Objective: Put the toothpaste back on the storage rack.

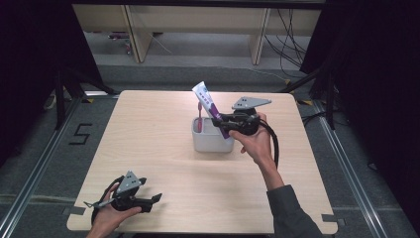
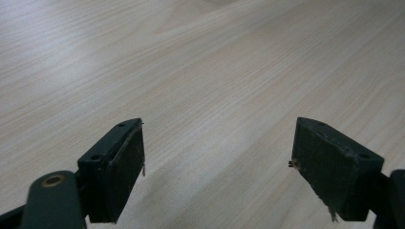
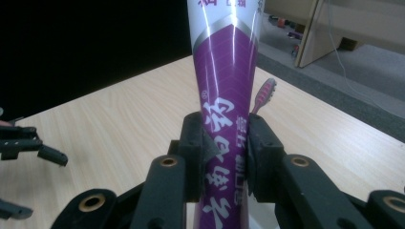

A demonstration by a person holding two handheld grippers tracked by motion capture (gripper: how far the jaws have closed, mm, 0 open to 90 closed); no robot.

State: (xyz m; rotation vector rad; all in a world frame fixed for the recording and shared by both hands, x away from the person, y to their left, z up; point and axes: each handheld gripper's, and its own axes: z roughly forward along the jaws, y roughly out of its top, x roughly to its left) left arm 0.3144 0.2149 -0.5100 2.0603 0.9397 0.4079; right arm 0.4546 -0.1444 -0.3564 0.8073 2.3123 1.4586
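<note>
A purple and white toothpaste tube (image 1: 209, 105) is clamped between the jaws of my right gripper (image 1: 221, 122), which is shut on it just above a white holder cup (image 1: 212, 141) at the table's middle. From close up the tube (image 3: 224, 95) rises tilted between both pads. A pink toothbrush (image 1: 199, 119) stands in the cup, and its head (image 3: 265, 94) peeks out behind the tube. My left gripper (image 1: 157, 198) rests near the table's front left edge, open, with bare wood between its pads (image 2: 122, 167).
The light wooden table (image 1: 148, 148) has bare surface around the cup. Beyond its far edge stand wooden furniture legs (image 1: 138, 34) and trailing cables (image 1: 292, 44) on a grey floor. Dark curtains hang at both sides.
</note>
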